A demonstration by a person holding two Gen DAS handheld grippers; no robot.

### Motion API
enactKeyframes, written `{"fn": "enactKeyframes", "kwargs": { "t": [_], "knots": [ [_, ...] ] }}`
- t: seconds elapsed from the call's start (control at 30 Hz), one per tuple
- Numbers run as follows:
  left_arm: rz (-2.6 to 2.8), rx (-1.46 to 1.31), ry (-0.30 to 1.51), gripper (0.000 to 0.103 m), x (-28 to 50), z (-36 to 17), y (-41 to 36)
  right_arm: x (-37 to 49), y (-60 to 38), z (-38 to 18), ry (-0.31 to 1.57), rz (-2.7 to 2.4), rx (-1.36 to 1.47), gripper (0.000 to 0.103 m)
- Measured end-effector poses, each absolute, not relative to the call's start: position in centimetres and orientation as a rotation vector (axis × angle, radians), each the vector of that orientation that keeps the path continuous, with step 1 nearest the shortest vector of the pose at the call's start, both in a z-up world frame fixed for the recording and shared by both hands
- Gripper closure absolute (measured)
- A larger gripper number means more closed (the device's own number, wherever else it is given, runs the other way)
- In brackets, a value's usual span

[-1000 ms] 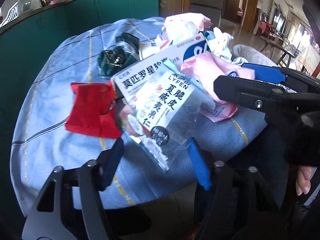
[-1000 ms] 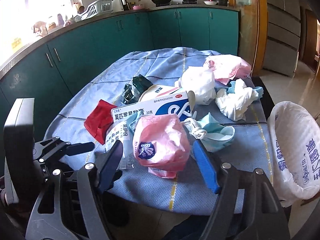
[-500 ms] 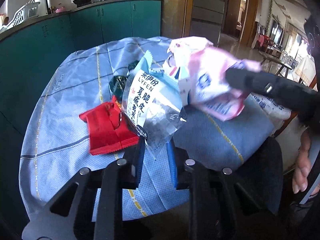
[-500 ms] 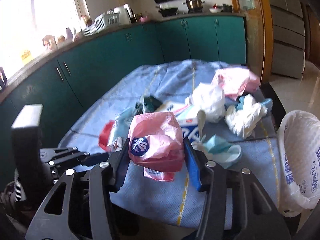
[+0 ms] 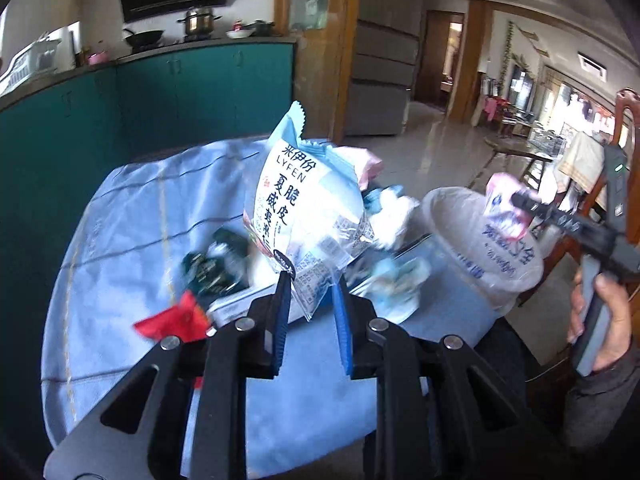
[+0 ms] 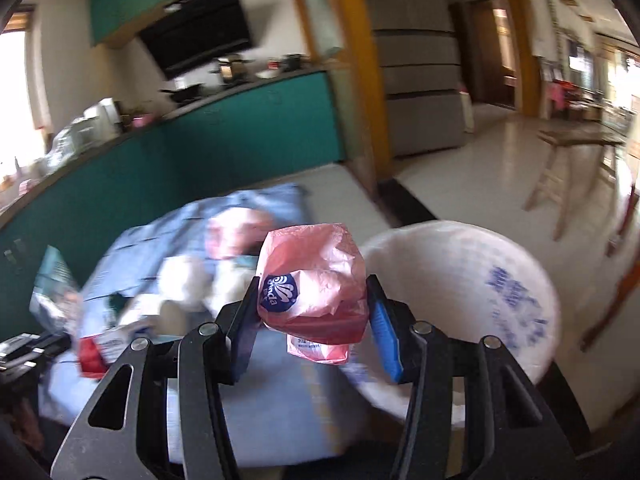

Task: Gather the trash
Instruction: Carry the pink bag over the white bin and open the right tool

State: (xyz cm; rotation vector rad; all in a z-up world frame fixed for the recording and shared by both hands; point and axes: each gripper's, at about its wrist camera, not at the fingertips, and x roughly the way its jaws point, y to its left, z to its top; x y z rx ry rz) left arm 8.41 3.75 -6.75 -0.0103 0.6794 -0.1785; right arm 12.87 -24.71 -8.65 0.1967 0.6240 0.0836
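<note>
The left hand-held gripper (image 5: pixel 310 308) pinches a crinkly snack packet (image 5: pixel 304 216); the right hand-held gripper (image 6: pixel 312 316) clamps a crumpled pink plastic bag (image 6: pixel 316 284), tilted downward beside the white-lined bin (image 6: pixel 480 292).

pink wrapper (image 6: pixel 312 280), snack packet (image 5: pixel 304 208), both gripped

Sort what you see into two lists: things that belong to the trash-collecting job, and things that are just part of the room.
Part of the job:
snack wrapper, held in the left gripper
pink bag, held in the right gripper
lined bin
red wrapper
dark wrapper

Just lying about:
pot
wok
wooden chair
</note>
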Motion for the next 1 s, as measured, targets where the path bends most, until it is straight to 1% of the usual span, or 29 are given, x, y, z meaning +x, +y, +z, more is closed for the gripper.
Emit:
{"fn": "enactKeyframes", "kwargs": {
  "t": [0.13, 0.27, 0.5, 0.53, 0.57, 0.6, 0.63, 0.67, 0.73, 0.8, 0.87, 0.9, 0.97, 1.0],
  "knots": [
    [-0.292, 0.04, 0.663, 0.081, 10.5, -5.6, -1.0, 13.6, -28.1, -11.3, 0.678, -0.036, 0.23, 0.052],
    [-0.432, 0.075, 0.694, 0.081, 13.5, -6.3, -6.7, 14.0, -30.7, -13.2, 0.703, -0.078, 0.275, 0.052],
    [-0.635, 0.122, 0.773, 0.079, 19.6, -8.8, -15.9, 15.0, -34.6, -13.6, 0.709, -0.115, 0.315, 0.052],
    [-0.658, 0.132, 0.785, 0.07, 20.5, -9.3, -17.2, 15.0, -35.0, -13.8, 0.709, -0.12, 0.32, 0.052],
    [-0.671, 0.14, 0.795, 0.052, 21.2, -9.8, -18.1, 15.2, -35.4, -13.9, 0.712, -0.123, 0.327, 0.052],
    [-0.665, 0.145, 0.798, 0.04, 21.5, -10.2, -18.6, 15.2, -35.6, -14.0, 0.714, -0.125, 0.333, 0.051],
    [-0.635, 0.152, 0.8, 0.023, 22.0, -10.5, -18.9, 15.3, -36.0, -14.1, 0.716, -0.131, 0.35, 0.047],
    [-0.616, 0.149, 0.799, 0.021, 22.2, -10.6, -18.9, 15.4, -36.2, -14.3, 0.718, -0.137, 0.361, 0.042],
    [-0.589, 0.126, 0.819, 0.021, 22.5, -10.7, -17.8, 15.6, -36.4, -14.2, 0.722, -0.141, 0.377, 0.034],
    [-0.541, 0.105, 0.812, 0.021, 21.8, -10.1, -15.8, 15.8, -36.0, -13.4, 0.712, -0.143, 0.374, 0.031],
    [-0.45, 0.085, 0.766, 0.018, 21.3, -8.8, -12.6, 16.1, -35.1, -11.9, 0.688, -0.131, 0.346, 0.028],
    [-0.4, 0.079, 0.743, 0.017, 20.9, -8.2, -11.3, 16.5, -33.8, -10.3, 0.661, -0.106, 0.305, 0.026],
    [-0.261, 0.074, 0.688, 0.013, 19.8, -6.5, -7.4, 17.2, -31.4, -7.9, 0.625, -0.033, 0.236, 0.015],
    [-0.206, 0.069, 0.665, 0.011, 19.3, -5.8, -5.8, 17.8, -29.4, -6.3, 0.605, 0.038, 0.19, 0.012]
  ]
}}
